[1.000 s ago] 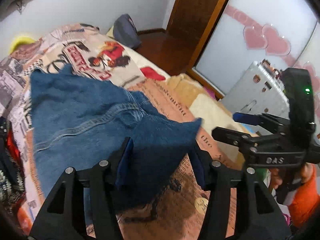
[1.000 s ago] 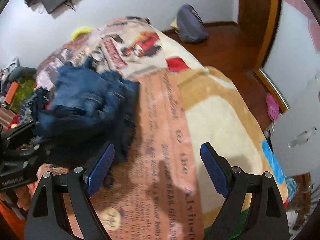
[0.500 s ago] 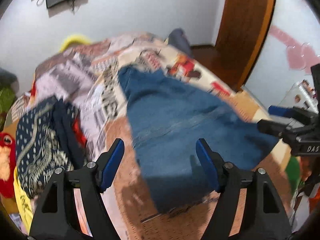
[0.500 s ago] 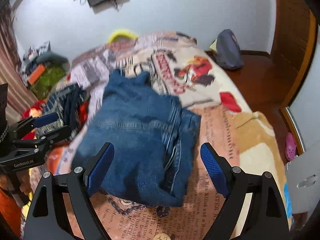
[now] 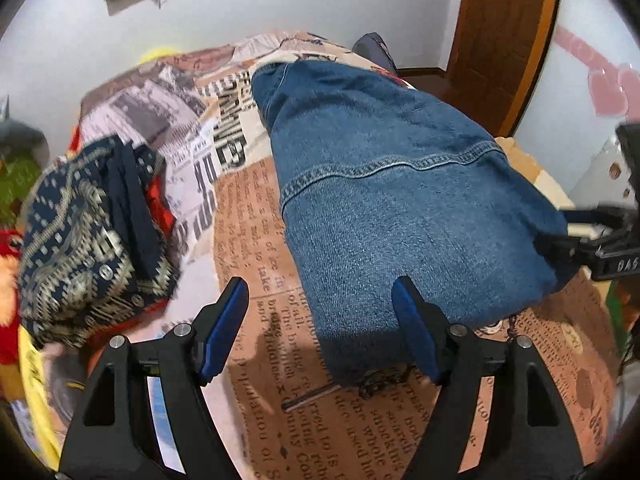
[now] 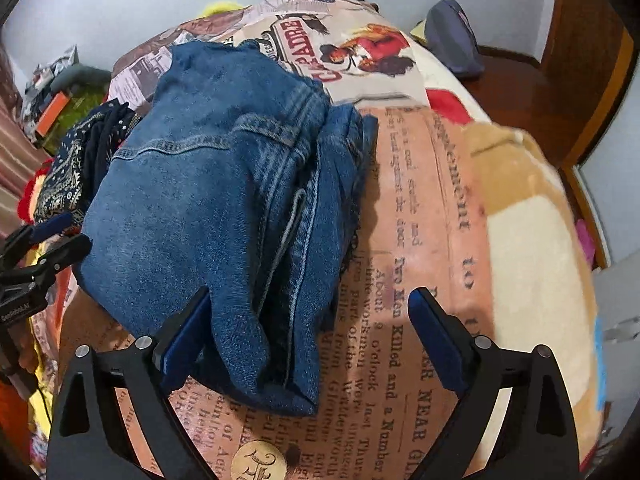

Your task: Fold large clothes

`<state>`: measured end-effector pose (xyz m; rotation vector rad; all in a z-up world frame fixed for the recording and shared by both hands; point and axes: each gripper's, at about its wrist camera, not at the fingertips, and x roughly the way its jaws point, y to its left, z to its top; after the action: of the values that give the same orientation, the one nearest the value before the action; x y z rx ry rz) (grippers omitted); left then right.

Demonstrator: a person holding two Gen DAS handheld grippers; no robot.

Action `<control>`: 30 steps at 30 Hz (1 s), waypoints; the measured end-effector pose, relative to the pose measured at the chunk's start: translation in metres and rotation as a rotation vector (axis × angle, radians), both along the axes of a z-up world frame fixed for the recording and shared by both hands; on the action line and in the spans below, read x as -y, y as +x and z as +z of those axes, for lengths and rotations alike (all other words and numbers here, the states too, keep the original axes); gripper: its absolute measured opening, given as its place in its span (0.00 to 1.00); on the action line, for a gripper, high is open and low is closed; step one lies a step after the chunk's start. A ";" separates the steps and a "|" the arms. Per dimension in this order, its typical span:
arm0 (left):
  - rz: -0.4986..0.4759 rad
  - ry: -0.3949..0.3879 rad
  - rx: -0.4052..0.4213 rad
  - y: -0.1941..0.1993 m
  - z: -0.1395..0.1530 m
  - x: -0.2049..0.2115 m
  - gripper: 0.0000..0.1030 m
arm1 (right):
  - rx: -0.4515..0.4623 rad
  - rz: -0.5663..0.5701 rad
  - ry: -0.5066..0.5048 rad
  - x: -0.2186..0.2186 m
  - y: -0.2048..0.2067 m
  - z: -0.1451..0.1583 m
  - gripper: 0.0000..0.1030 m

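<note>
A blue denim garment [image 5: 384, 184] lies folded into a thick stack on the newspaper-print bedspread [image 5: 256, 216]; it also shows in the right wrist view [image 6: 224, 184], its layered edges facing the right side. My left gripper [image 5: 320, 320] is open and empty at the stack's near left corner. My right gripper [image 6: 308, 328] is open and empty, its jaws either side of the stack's near right corner. The right gripper shows at the right edge of the left wrist view [image 5: 600, 248], the left gripper at the left edge of the right wrist view [image 6: 36, 252].
A dark patterned pile of clothes [image 5: 88, 240] lies left of the denim. A dark bag [image 6: 452, 40] sits on the floor beyond the bed. A wooden door [image 5: 504, 40] stands at the back right. A white cabinet [image 6: 624, 320] is right of the bed.
My left gripper let go of the denim, opened and drew back left. The fold has dropped flat onto the stack. Both grippers now sit closer to the stack's near edge.
</note>
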<state>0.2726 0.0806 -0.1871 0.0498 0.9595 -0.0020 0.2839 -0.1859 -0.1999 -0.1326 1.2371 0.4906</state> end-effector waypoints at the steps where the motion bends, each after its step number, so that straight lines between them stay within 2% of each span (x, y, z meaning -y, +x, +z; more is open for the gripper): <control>1: -0.004 0.017 0.006 0.000 0.003 0.001 0.71 | 0.013 0.011 -0.012 -0.003 0.001 0.005 0.91; 5: 0.017 0.045 0.046 0.000 0.021 -0.004 0.71 | 0.068 0.030 -0.024 -0.009 0.006 0.024 0.93; 9: 0.068 0.042 0.104 0.008 0.042 -0.016 0.71 | 0.088 0.005 0.031 -0.012 0.020 0.040 0.93; 13: 0.070 -0.030 0.104 0.026 0.053 -0.031 0.71 | 0.094 -0.013 0.082 -0.018 0.039 0.046 0.93; 17: 0.088 -0.102 0.063 0.047 0.039 -0.045 0.71 | 0.056 -0.007 0.097 -0.025 0.053 0.033 0.93; 19: 0.101 -0.167 0.013 0.055 0.023 -0.051 0.71 | 0.019 0.025 0.088 -0.029 0.060 0.013 0.93; 22: 0.104 -0.311 -0.080 0.065 -0.006 -0.060 0.71 | -0.073 0.000 0.058 -0.024 0.071 -0.022 0.93; 26: 0.095 -0.543 -0.144 0.076 -0.035 -0.073 0.72 | -0.245 -0.075 0.243 0.002 0.088 -0.051 0.97; 28: 0.108 -0.609 -0.169 0.083 -0.043 -0.078 0.72 | -0.323 -0.089 0.300 0.006 0.096 -0.063 0.97; 30: 0.125 -0.653 -0.196 0.093 -0.053 -0.082 0.72 | -0.352 -0.087 0.318 0.004 0.100 -0.069 0.97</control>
<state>0.3660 0.1624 -0.2396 -0.6220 1.1171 -0.2077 0.3838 -0.1897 -0.2686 0.2878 1.4818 0.6463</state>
